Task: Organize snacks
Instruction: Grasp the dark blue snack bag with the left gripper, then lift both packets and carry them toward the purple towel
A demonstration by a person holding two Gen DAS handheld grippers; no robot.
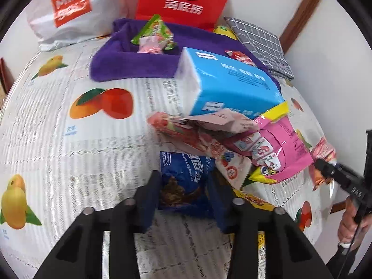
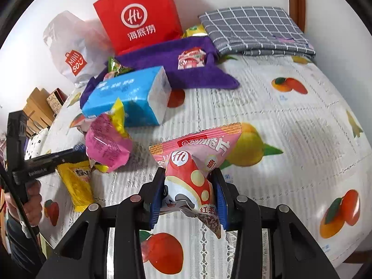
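My right gripper (image 2: 188,183) is shut on a pink and red snack packet (image 2: 193,162) and holds it above the table. My left gripper (image 1: 183,186) has its jaws on both sides of a blue cookie packet (image 1: 183,174) at the near edge of a snack pile. The pile holds a pink packet (image 1: 276,146), a pale pink pack (image 1: 200,127) and a yellow packet (image 2: 79,186). A purple cloth tray (image 1: 130,65) at the back holds a green packet (image 1: 155,31) and a small pink one (image 1: 150,46). The right gripper also shows in the left wrist view (image 1: 323,167).
A blue tissue pack (image 1: 227,83) lies between pile and tray. A red paper bag (image 2: 139,16), a white Miniso bag (image 2: 72,46) and a folded grey checked cloth (image 2: 255,30) stand at the back. The fruit-print tablecloth (image 2: 290,127) covers the table.
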